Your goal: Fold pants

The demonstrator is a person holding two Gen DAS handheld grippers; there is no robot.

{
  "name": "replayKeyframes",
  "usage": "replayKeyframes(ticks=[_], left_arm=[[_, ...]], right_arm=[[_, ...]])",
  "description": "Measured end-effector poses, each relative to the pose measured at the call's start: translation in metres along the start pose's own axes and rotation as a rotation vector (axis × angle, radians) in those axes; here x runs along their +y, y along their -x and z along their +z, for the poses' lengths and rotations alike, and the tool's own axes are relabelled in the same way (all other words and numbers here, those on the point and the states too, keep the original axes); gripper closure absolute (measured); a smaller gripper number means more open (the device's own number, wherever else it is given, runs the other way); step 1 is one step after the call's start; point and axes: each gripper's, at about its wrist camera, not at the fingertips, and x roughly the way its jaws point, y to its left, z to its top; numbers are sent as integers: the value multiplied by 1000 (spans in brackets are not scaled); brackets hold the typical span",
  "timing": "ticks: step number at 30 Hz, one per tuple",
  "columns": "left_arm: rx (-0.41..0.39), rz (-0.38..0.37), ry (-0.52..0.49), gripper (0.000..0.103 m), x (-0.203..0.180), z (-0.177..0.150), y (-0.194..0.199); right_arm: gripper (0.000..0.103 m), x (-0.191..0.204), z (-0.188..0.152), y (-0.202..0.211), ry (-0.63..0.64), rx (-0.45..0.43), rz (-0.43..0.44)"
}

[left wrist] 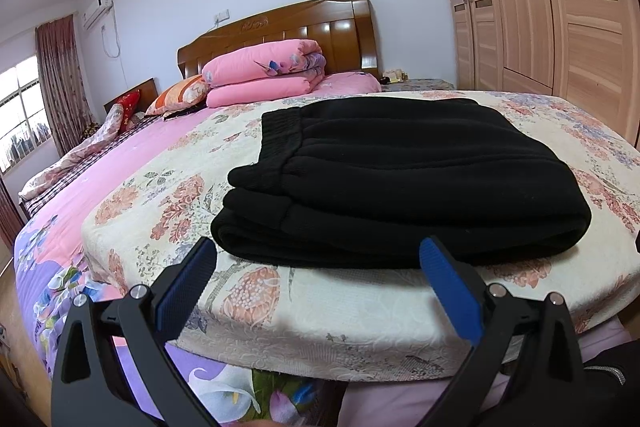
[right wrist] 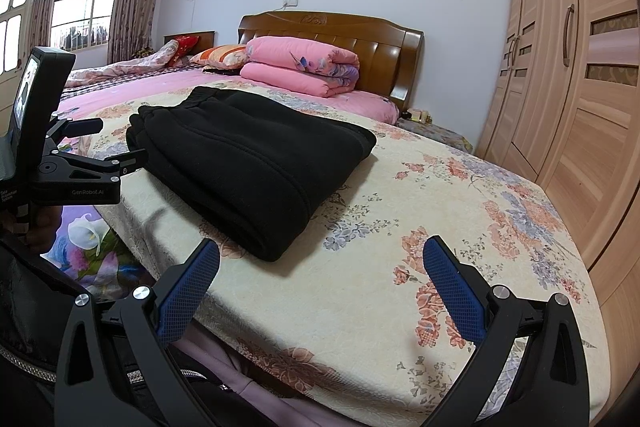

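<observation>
Pants (left wrist: 400, 179) look pretty much folded imo, a thick black stack on the floral pad (left wrist: 320, 315) at the near end of the bed (left wrist: 100, 163), waistband on the far-left side. Both hand-held grippers are spread wide w/ nothing in them: left one (left wrist: 318, 277) just short of the near fold, right one (right wrist: 320, 277) off to the right over bare pad. Risk from here: the stack sits close to the near edge, so a nudge or snagged fingertip could drag the top layer, pop the fold open, or slide the whole thing off b/c fleece is bulky.
</observation>
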Motion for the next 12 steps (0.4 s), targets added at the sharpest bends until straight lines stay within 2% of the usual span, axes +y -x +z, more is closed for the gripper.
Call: replayKeyframes(ticks=[12], left_arm=[[19, -7, 17, 1, 3, -1, -3]], right_arm=[[4, -1, -1, -1, 1, 2, 3]])
